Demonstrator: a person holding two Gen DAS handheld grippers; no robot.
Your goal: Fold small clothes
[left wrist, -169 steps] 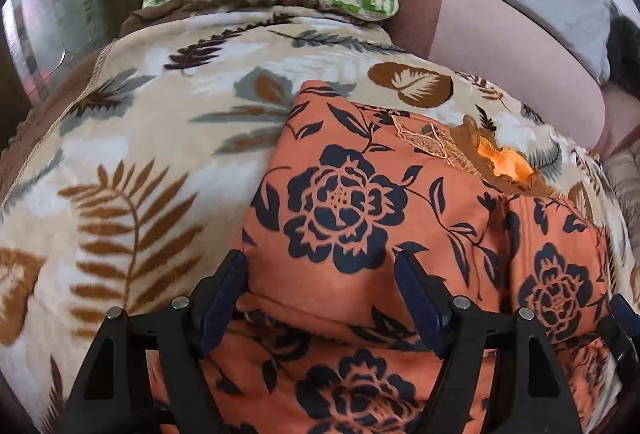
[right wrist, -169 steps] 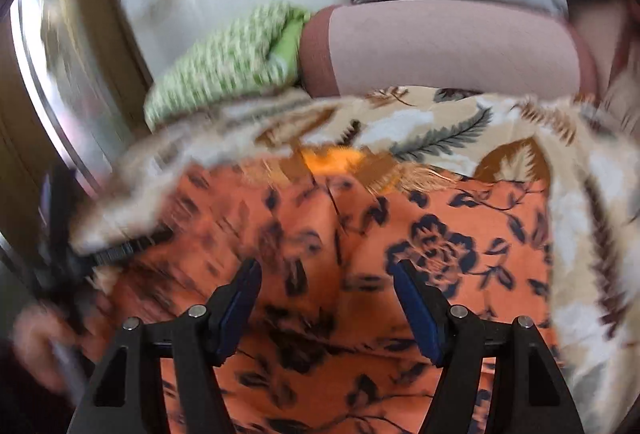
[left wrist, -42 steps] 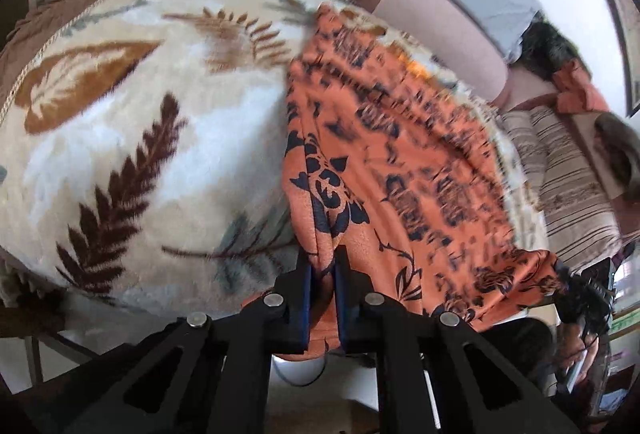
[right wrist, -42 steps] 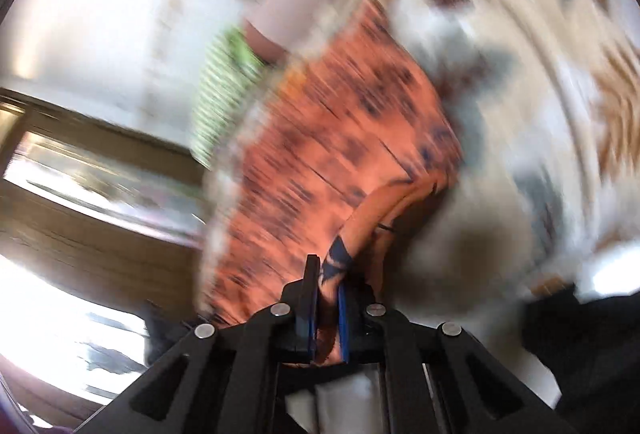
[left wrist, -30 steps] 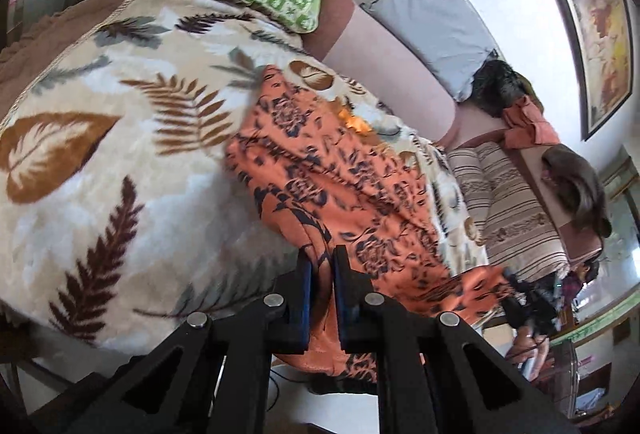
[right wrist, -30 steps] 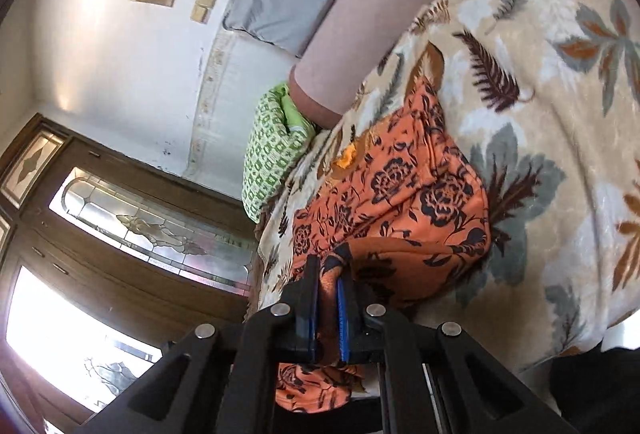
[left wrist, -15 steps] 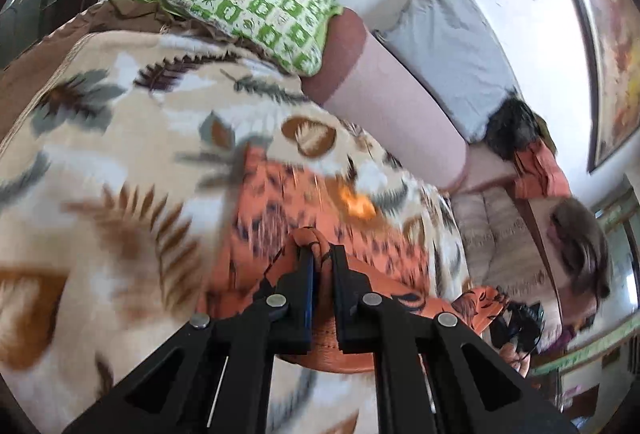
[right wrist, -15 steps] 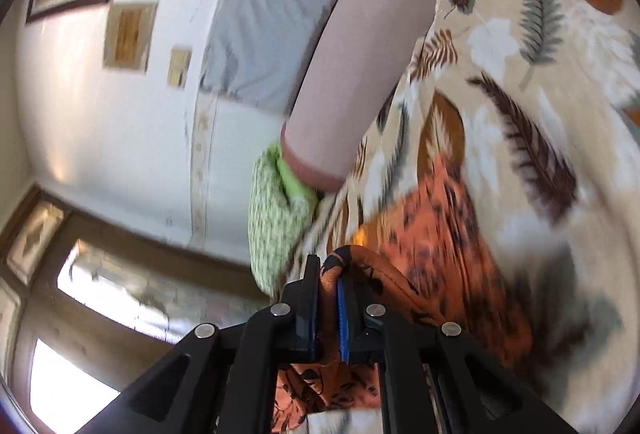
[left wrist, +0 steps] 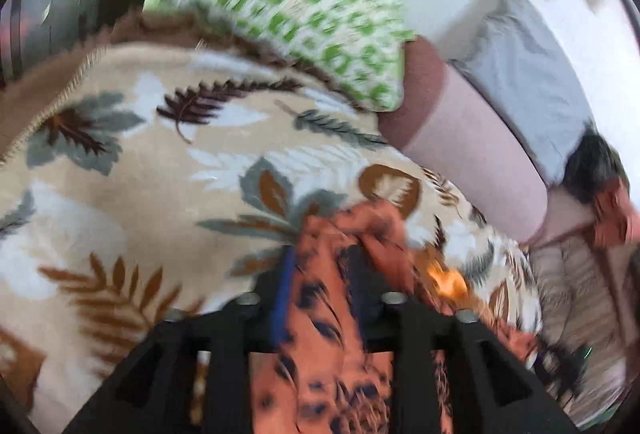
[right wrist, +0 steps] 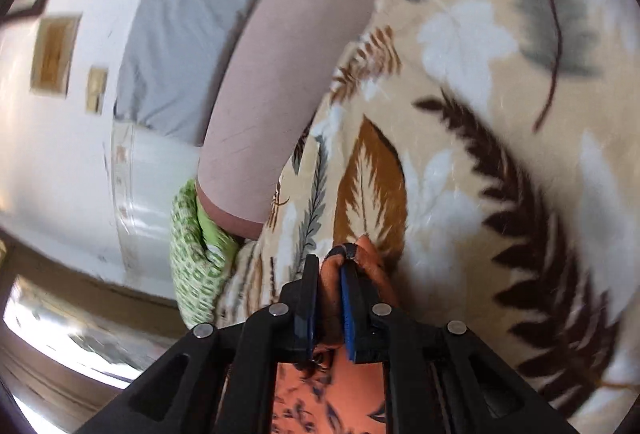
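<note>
The fold-over step looks almost done: the left gripper [left wrist: 320, 298] has its jaws opening, with the orange flowered garment [left wrist: 332, 334] loose between them, while the right gripper [right wrist: 328, 298] has its jaws closed on the cloth edge. Next, I think, the right must let go too and the fold be smoothed. The garment lies on a leaf-patterned blanket [left wrist: 120, 194] on a bed, with a green checked pillow [left wrist: 288, 14] at twelve o'clock and a pink bolster [right wrist: 276, 74] before the white wall.

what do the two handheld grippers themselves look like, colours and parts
Both match: the left gripper and right gripper have matte black angular plastic frames with triangular cut-outs, round silver pivot bolts, and blue pads lining the fingers. No cables, markings or sleeves show.
</note>
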